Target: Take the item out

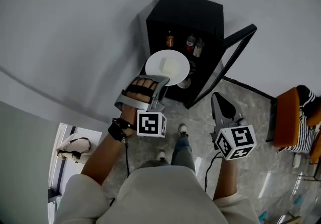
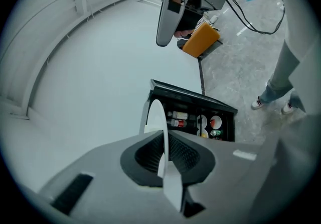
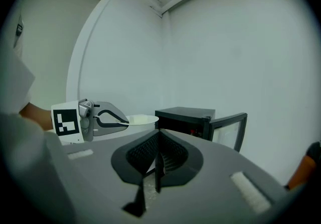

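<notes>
The left gripper (image 1: 160,80) is clenched on the near rim of a round white plate (image 1: 168,67) and holds it about level in the air. The plate is just before the open front of a small black refrigerator (image 1: 186,11), at 12 o'clock from the person. A pale flat piece lies on it. The glass door (image 1: 234,58) stands open toward 3 o'clock, and small bottles (image 1: 191,42) stand inside. At 3 o'clock from the left gripper, the right gripper (image 1: 216,97) is closed on nothing.
</notes>
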Tool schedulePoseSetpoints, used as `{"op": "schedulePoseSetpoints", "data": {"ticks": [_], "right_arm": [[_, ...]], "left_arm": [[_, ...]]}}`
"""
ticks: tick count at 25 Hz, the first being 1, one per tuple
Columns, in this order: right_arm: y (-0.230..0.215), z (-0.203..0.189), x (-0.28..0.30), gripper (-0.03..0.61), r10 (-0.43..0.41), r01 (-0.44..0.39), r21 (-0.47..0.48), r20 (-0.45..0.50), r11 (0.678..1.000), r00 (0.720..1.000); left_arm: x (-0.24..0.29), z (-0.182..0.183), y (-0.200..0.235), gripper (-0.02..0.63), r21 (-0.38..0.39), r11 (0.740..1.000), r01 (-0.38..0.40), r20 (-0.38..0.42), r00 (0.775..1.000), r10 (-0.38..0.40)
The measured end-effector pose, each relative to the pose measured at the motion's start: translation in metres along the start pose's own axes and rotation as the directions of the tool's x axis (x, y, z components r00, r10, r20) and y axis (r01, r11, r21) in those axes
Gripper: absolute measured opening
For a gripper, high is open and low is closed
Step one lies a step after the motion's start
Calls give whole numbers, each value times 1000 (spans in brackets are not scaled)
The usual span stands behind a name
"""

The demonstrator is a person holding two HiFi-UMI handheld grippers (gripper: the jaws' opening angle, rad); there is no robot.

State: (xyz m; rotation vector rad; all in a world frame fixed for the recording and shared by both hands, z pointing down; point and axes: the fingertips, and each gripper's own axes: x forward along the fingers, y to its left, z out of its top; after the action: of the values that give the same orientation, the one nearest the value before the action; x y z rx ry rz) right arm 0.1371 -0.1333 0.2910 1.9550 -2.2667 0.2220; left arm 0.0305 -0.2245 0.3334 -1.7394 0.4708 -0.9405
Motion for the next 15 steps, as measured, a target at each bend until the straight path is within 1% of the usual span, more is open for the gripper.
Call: {"op": "schedulePoseSetpoints", "data": {"ticks": [3, 7, 10, 15], "right_arm": [[17, 10, -9, 8, 14, -14, -15, 16, 1000, 1000], [35, 17, -23, 8, 23, -23, -31, 22, 999, 999], [39, 19, -33, 8, 20, -19, -27, 27, 999, 999], [37, 19, -40, 8, -2, 3, -35, 19, 999, 1000]], "left_arm": [[-17, -1, 5, 20, 15, 1000, 5, -15, 1000, -4], [-36, 4, 3, 20, 15, 999, 36, -26, 999, -36], [-52, 11, 7, 20, 17, 1000, 24, -14, 1000, -24], [-70, 21, 6, 20, 18, 999, 29, 12, 1000, -29]]}}
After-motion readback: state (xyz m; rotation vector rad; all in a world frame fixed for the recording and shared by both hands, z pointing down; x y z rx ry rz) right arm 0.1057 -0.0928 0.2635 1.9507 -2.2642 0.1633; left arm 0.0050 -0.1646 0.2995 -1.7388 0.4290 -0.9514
